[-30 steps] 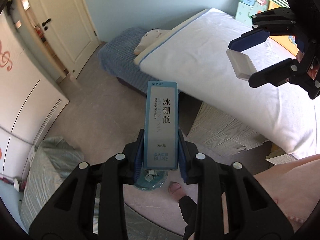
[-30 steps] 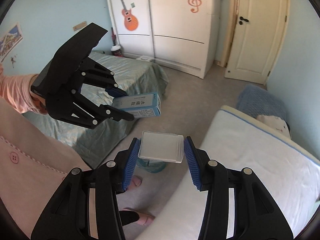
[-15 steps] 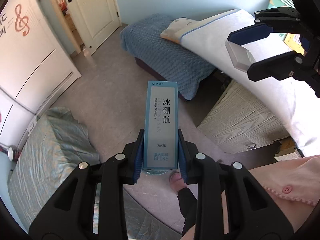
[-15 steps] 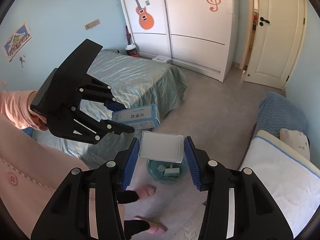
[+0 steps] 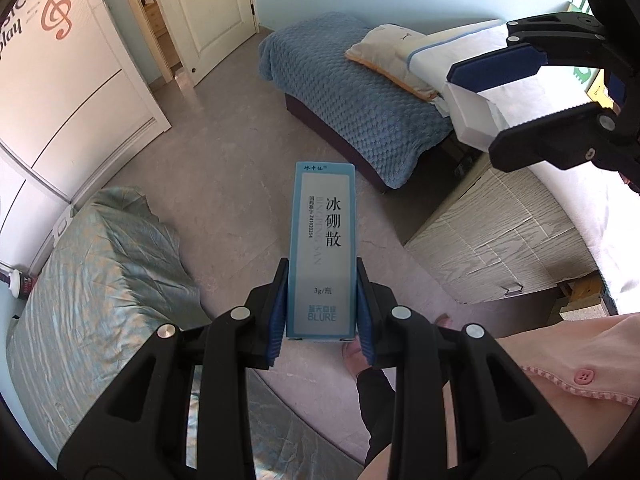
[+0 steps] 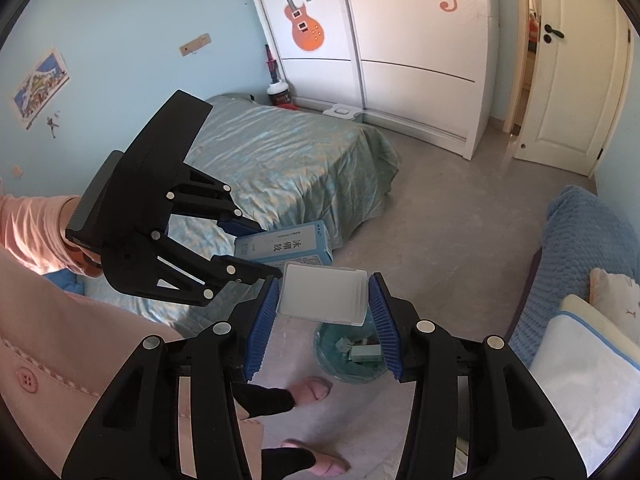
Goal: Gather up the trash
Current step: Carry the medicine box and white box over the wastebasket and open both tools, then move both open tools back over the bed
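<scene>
My left gripper [image 5: 322, 304] is shut on a tall light-blue medicine box [image 5: 323, 248] with black print, held upright between the blue pads. My right gripper [image 6: 324, 312] is shut on a flat white plastic case [image 6: 323, 299]. Each gripper shows in the other's view: the right gripper [image 5: 504, 96] with the white case [image 5: 474, 118] at the upper right, the left gripper [image 6: 248, 248] with the blue box [image 6: 286, 247] at mid left. A teal trash bin [image 6: 352, 354] with scraps inside stands on the floor just below the white case.
A teal-covered bed [image 6: 288, 160] lies left, a blue-blanketed bed [image 5: 352, 96] and white mattress [image 6: 580, 364] right. A white wardrobe [image 6: 400, 52] and door [image 6: 572, 80] stand behind. The person's pink sleeve [image 6: 36, 232] and slippered feet [image 6: 316, 390] are close to the bin.
Both grippers moved across the room and sank lower, each keeping its box. The trash bin came into the right wrist view below the white case; the beds shifted in both views.
</scene>
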`<state>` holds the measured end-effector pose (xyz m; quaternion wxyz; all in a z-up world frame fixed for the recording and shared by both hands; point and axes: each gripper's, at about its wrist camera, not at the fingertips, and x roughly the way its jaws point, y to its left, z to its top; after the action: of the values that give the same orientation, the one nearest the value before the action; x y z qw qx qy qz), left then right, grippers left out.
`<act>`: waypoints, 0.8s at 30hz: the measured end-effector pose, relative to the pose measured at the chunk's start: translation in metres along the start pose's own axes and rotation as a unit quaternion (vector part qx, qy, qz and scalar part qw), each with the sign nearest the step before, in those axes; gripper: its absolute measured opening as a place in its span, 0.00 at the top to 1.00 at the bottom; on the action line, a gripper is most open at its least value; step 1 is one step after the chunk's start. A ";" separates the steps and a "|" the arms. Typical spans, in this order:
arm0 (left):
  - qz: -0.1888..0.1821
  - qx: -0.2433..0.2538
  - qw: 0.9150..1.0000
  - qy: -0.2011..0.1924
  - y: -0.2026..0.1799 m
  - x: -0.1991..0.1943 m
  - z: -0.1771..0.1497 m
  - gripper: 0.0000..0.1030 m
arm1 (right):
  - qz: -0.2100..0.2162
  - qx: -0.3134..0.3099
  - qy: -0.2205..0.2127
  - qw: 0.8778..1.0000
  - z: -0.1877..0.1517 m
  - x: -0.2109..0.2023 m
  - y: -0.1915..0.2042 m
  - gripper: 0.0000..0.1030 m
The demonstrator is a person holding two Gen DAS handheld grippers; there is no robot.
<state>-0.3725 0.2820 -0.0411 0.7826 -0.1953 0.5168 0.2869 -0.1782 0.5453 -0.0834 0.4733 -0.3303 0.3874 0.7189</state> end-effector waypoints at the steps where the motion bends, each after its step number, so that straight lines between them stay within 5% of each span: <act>1: -0.001 -0.001 1.000 0.002 0.002 0.002 0.000 0.73 | 0.001 0.002 0.002 1.000 0.001 0.002 -0.001 0.54; 4: -0.009 -0.003 1.000 0.009 0.008 0.008 0.003 0.72 | 0.001 0.014 0.000 1.000 0.006 0.009 -0.005 0.54; 5: -0.009 -0.003 1.000 0.009 0.010 0.011 0.004 0.66 | 0.002 0.026 -0.001 1.000 0.009 0.010 -0.010 0.46; 6: -0.003 -0.004 1.000 0.009 0.012 0.013 0.005 0.40 | 0.002 0.034 -0.004 0.999 0.009 0.010 -0.012 0.29; 7: 0.002 -0.004 1.000 0.007 0.014 0.015 0.007 0.23 | -0.004 0.038 -0.011 0.999 0.011 0.008 -0.014 0.24; 24: 0.006 -0.004 1.000 0.000 0.017 0.015 0.029 0.12 | -0.055 0.102 -0.034 0.993 -0.005 -0.029 -0.045 0.15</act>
<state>-0.3593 0.3162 -0.0437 0.7800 -0.1956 0.5169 0.2935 -0.1258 0.5401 -0.0724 0.5563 -0.2765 0.4235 0.6593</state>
